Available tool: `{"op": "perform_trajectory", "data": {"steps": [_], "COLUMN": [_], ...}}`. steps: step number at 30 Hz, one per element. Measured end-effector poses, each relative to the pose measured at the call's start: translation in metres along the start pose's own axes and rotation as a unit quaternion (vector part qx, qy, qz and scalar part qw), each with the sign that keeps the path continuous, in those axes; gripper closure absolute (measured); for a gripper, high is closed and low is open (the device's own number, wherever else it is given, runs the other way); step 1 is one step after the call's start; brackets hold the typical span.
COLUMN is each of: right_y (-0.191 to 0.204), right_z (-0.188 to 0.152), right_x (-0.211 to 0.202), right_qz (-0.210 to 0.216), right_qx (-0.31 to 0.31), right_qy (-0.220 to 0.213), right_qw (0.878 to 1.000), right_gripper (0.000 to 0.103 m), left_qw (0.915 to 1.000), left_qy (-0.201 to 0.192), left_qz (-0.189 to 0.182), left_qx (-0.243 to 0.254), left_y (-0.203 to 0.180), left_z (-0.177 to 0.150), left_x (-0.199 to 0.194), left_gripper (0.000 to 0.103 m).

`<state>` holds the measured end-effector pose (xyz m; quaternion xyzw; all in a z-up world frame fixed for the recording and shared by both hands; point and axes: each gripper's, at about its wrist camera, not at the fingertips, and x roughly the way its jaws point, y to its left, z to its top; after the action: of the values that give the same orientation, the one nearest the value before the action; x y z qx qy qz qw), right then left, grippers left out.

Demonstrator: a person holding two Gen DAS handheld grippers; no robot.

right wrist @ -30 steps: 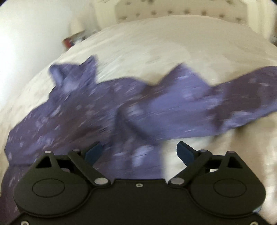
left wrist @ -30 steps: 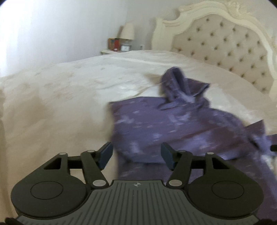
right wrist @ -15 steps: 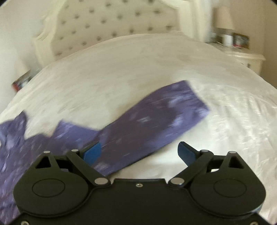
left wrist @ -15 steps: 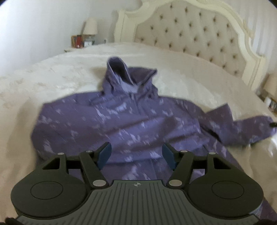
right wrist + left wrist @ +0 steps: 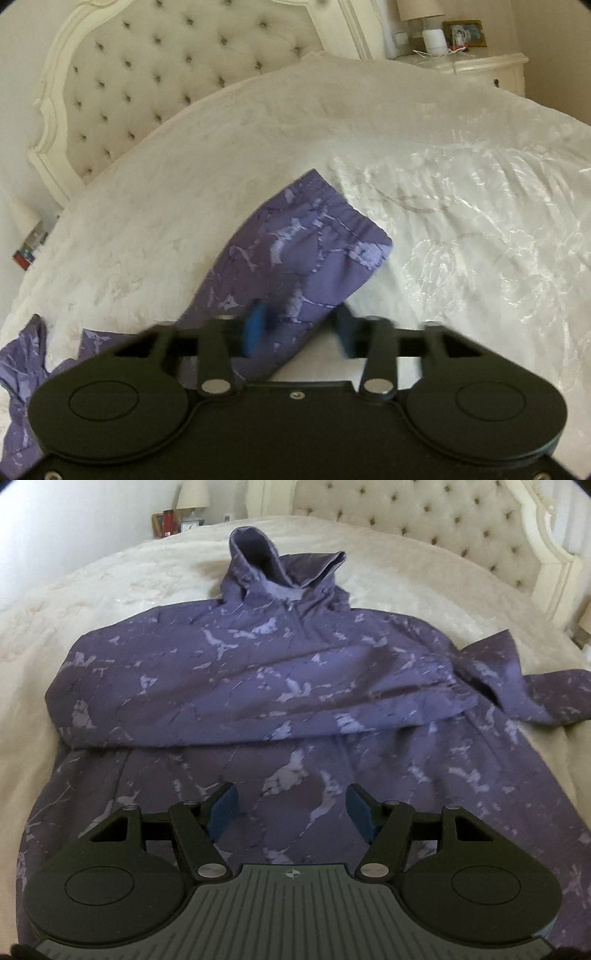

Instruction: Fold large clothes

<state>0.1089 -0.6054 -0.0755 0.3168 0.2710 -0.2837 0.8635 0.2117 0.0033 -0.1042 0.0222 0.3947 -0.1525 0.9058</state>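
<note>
The purple hoodie (image 5: 280, 686) lies face up on the cream bedspread (image 5: 92, 590), spread out straight ahead of the left gripper (image 5: 290, 808), hood at the far end toward the tufted headboard (image 5: 424, 528). One sleeve is folded across the chest, its edge running side to side just ahead of the fingertips. The left gripper hovers over the lower body of the garment, jaws spread, nothing between them but the fabric lying below.

Over to the right gripper (image 5: 299, 325): its jaws have just been closing, and the blue pads are motion-blurred. The other sleeve (image 5: 295, 254) stretches away ahead of it across the white cover, cuff at the far end, and the near part of that sleeve sits between the pads. They look to be nipping the cloth, though the blur makes contact on the right-hand pad hard to confirm. Beyond, to the far right, stands a nightstand (image 5: 480, 66) with a lamp.
</note>
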Motion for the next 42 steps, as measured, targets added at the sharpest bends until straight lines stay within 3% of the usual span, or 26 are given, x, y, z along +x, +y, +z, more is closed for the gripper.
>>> {"op": "perform_trajectory", "data": {"steps": [3,7,10,14,18,23,26,31,35,38,40,42], "right_y": [0.009,0.034,0.067,0.128,0.204,0.303,0.346,0.381,0.380,0.369,0.352,0.331], "right_z": [0.004,0.014,0.022,0.025,0.013,-0.036,-0.072,-0.144,-0.190,-0.200,-0.201,-0.187], "right_x": [-0.005,-0.022,-0.037,-0.060,-0.084,-0.098,-0.095,-0.084,-0.068,-0.055,-0.042,-0.027], "right_qz": [-0.005,-0.002,0.009,0.057,0.133,0.224,0.272,0.299,0.304,0.283,0.252,0.212], "right_qx": [-0.022,-0.058,-0.099,-0.153,-0.207,-0.277,-0.286,-0.333,-0.348,-0.350,-0.344,-0.335], "right_qy": [-0.012,-0.030,-0.045,-0.063,-0.073,-0.049,-0.021,0.027,0.074,0.085,0.080,0.067], "right_qw": [1.000,0.998,0.994,0.985,0.967,0.933,0.919,0.894,0.884,0.889,0.901,0.915], "right_gripper": [0.080,0.084,0.084,0.088,0.090,0.091,0.091,0.091,0.090,0.087,0.081,0.060], "left_qw": [1.0000,0.9999,0.9998,0.9997,0.9996,0.9985,0.9986,0.9979,0.9964,0.9965,0.9968,0.9968], "left_qy": [0.005,0.007,0.002,0.003,0.002,-0.002,-0.010,-0.034,-0.042,-0.045,-0.046,-0.045], "left_qz": [0.002,0.006,0.004,-0.004,-0.014,-0.051,-0.046,-0.026,-0.014,-0.007,-0.003,-0.001], "left_qx": [0.000,0.014,0.017,0.025,0.023,-0.018,-0.025,-0.049,-0.073,-0.070,-0.066,-0.066], "left_y": [0.005,0.006,0.003,-0.001,0.002,0.024,0.037,0.068,0.088,0.093,0.093,0.093], "left_z": [-0.003,-0.008,-0.011,-0.012,-0.012,-0.011,-0.011,-0.010,-0.007,-0.007,-0.008,-0.008], "left_x": [0.003,0.010,0.013,0.017,0.014,0.002,-0.012,-0.034,-0.040,-0.042,-0.042,-0.040], "left_gripper": [0.040,0.036,0.026,0.014,0.013,0.015,0.015,0.015,0.015,0.015,0.015,0.015]}}
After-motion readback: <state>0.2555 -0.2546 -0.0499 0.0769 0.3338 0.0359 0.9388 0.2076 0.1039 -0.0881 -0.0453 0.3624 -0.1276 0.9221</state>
